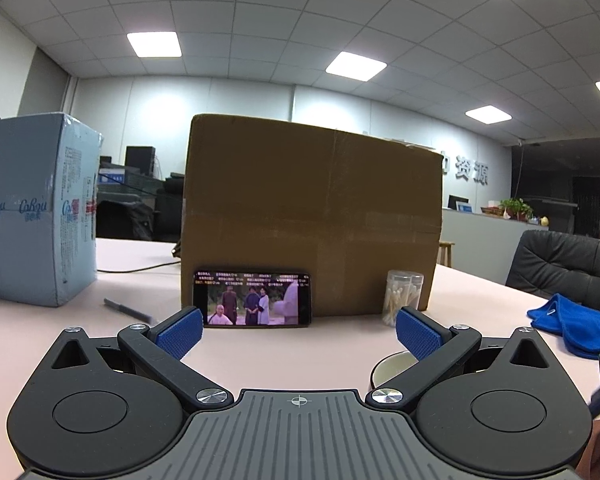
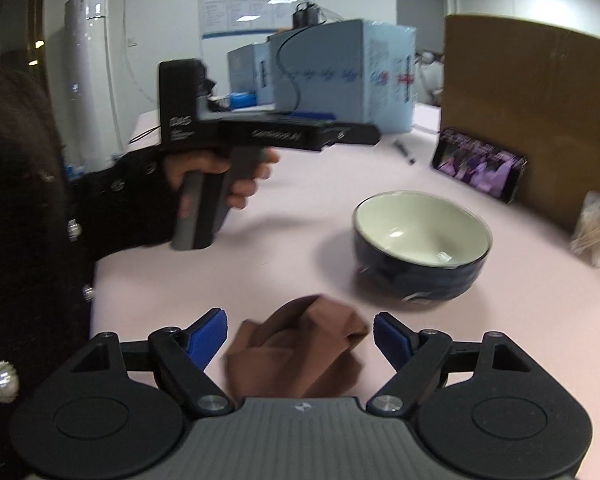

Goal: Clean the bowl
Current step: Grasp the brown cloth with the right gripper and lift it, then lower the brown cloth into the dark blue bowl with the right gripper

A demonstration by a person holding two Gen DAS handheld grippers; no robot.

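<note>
A dark blue bowl (image 2: 422, 248) with a cream inside stands upright on the pink table (image 2: 292, 248). Its rim (image 1: 392, 364) shows low behind the right finger in the left wrist view. A crumpled brown cloth (image 2: 300, 354) lies on the table in front of the bowl, between the open fingers of my right gripper (image 2: 300, 342), not gripped. My left gripper (image 1: 298, 330) is open and empty, held above the table to the left of the bowl; its body (image 2: 260, 136) shows in the right wrist view, held in a hand.
A large cardboard box (image 1: 312, 216) stands behind the bowl with a phone (image 1: 252, 298) playing video propped against it. A clear jar of cotton swabs (image 1: 404, 292), a blue cloth (image 1: 572, 324), a pen (image 1: 126, 309) and a light blue carton (image 1: 36, 208) are also on the table.
</note>
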